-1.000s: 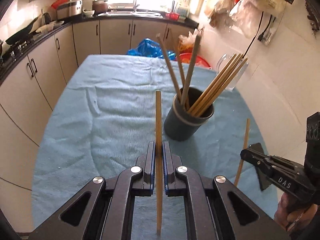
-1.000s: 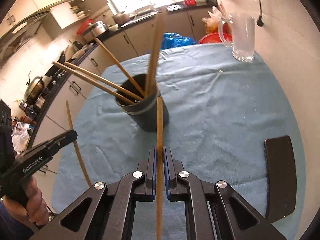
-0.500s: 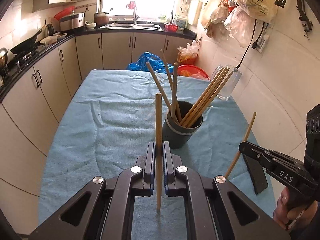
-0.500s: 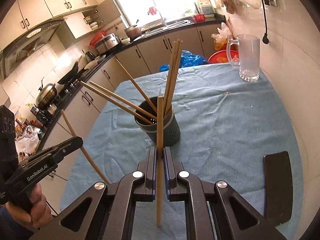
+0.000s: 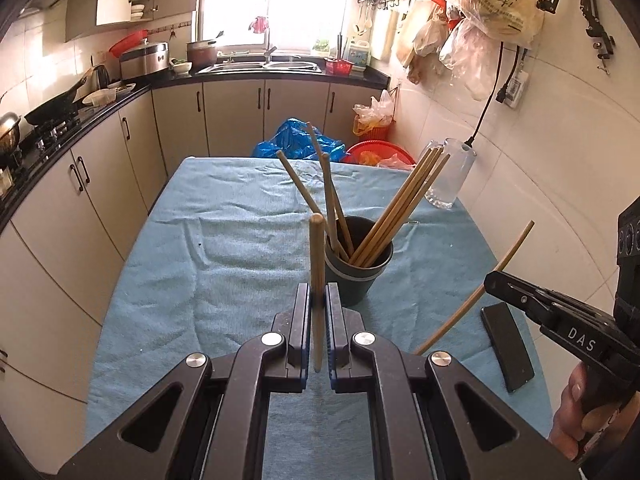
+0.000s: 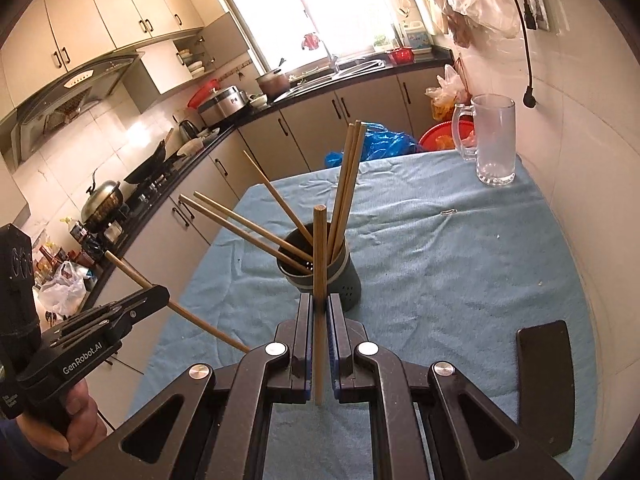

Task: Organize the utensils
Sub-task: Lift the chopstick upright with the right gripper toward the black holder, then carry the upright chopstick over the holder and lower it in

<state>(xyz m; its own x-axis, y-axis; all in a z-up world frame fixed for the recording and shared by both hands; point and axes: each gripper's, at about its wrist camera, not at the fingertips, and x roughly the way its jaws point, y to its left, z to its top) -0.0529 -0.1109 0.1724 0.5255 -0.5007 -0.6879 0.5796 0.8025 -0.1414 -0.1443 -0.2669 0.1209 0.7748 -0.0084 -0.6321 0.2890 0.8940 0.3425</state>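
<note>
The left gripper [image 5: 318,308] has its jaws pinched on a chopstick [image 5: 316,280], held upright near its lower end, and the right gripper [image 6: 319,312] pinches a second chopstick [image 6: 319,280] the same way. Both sticks hang in the air above the table [image 5: 240,240], short of the cup [image 5: 358,276], which stands mid-table on the blue cloth with more chopsticks [image 5: 396,212] leaning out of it in a fan.

The sticks look light, stiff and smooth — easy to lift, but liable to swivel or slide in a pinch this narrow. A hold nearer the middle would likely steady them; the low hold here leaves a long free top that may knock the leaning ones on the way in. The cup seems light too, so a sideways push could tip it.

Further out stand a glass mug [image 6: 492,148] at the far corner and a dark phone [image 6: 546,384] — both well apart from the cup.
</note>
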